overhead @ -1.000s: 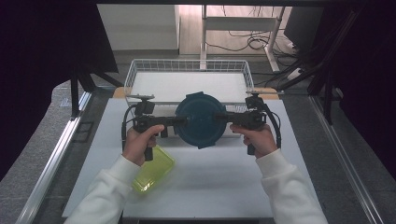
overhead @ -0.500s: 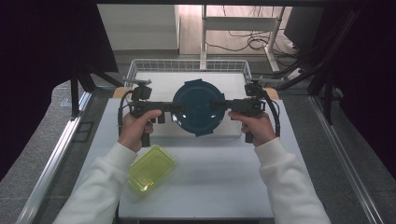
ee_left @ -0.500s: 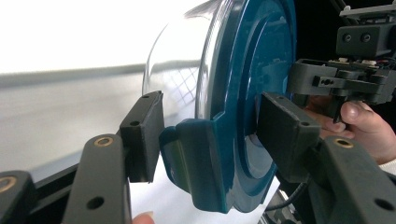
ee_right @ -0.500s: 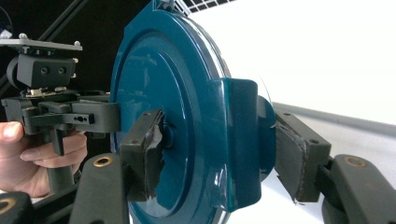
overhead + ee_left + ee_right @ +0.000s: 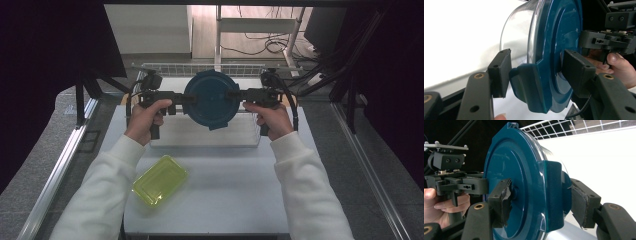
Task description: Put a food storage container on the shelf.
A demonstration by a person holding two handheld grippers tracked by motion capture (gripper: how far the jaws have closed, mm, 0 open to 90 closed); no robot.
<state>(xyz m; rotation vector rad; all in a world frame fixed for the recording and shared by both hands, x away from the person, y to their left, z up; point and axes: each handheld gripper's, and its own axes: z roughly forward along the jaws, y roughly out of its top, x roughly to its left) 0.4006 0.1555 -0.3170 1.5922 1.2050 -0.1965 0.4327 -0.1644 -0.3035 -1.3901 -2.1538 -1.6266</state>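
A round clear container with a dark blue lid hangs in the air over the wire basket, held from both sides. My left gripper is shut on its left lid clasp, and my right gripper is shut on the opposite clasp. In the left gripper view the pads pinch the blue clasp and lid rim, and the clear bowl wall shows behind the lid. The right gripper view has the lid side-on between the jaws of my right gripper.
A yellow-green rectangular box lies on the white table near the person's left forearm. The basket's front wall runs just below the hands. Dark frames and cables stand behind and at both sides.
Both hands have risen and moved away from the person with the container between them. It now hangs over the basket instead of the table.
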